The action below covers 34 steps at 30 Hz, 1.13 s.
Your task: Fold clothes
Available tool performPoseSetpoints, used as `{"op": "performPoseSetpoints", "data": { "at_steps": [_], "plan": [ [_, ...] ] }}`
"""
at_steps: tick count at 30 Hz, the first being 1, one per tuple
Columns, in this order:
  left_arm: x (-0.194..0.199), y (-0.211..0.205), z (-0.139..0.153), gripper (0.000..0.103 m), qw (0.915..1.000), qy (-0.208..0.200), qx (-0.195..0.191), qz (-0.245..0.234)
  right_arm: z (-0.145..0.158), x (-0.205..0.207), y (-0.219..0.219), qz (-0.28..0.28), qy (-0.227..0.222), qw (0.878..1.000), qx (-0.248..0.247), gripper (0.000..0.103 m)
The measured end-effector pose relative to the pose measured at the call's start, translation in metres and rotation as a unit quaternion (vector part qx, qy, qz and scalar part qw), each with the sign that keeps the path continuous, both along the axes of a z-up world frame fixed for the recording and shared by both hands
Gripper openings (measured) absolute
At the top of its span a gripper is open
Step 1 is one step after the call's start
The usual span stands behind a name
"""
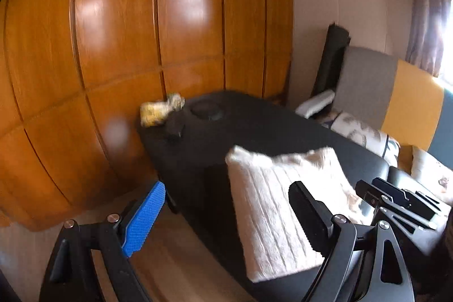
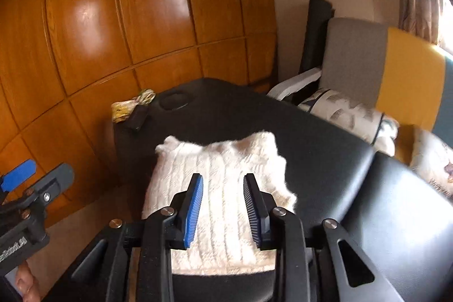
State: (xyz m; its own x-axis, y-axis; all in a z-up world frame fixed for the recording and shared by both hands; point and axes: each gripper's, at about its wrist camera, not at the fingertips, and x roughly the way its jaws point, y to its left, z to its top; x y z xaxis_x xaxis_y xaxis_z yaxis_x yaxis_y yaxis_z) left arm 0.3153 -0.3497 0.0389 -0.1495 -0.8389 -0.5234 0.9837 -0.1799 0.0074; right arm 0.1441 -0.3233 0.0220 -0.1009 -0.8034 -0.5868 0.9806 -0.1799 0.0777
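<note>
Black padded table (image 2: 325,137) before wooden wardrobe doors (image 2: 113,33) carries our cream knit garment (image 2: 226,160), lying as a compact rectangle, seemingly folded. We hover both claws, the left gripper (image 1: 226,220) spread wide and the right gripper (image 2: 223,210) half open, gripping nothing, likely to leave it flat.

Folded garment (image 2: 223,188): cream knitted cloth, ribbed and fuzzy.
Massage table (image 2: 325,160): black padded vinyl or leather, smooth with a dull sheen.
Wardrobe doors (image 1: 119,47): orange-brown wood, glossy varnish throwing back light.
Right gripper (image 2: 223,210): matt black plastic, blue ridged rubbery pads, silver metal pivot screws.
Left gripper (image 1: 223,220): matt black plastic, one blue textured pad.
Floor (image 1: 181,268): pale wood, smooth.
Curtain (image 1: 424,19): soft cloth.
</note>
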Motion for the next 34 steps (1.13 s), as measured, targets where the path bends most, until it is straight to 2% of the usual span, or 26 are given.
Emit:
{"op": "performPoseSetpoints", "data": {
  "at_steps": [3,13,27,34],
  "plan": [
    [0.004,-0.005,-0.001,0.09,0.9996,0.018,0.019,-0.013,0.001,0.006,-0.004,0.006,0.009,1.0,0.001,0.03],
    [-0.002,-0.012,-0.002,0.09,0.9988,0.01,0.038,-0.029,-0.018,0.021,-0.017,0.048,0.023,0.998,0.037,0.03],
    [-0.017,-0.025,-0.018,0.09,0.9955,0.0,0.085,-0.044,-0.033,0.013,-0.02,0.047,0.013,0.997,0.061,0.03],
    [-0.021,-0.026,-0.02,0.085,0.9963,0.001,0.076,-0.04,-0.033,0.008,-0.021,0.045,0.011,0.997,0.062,0.03]
  ]
}}
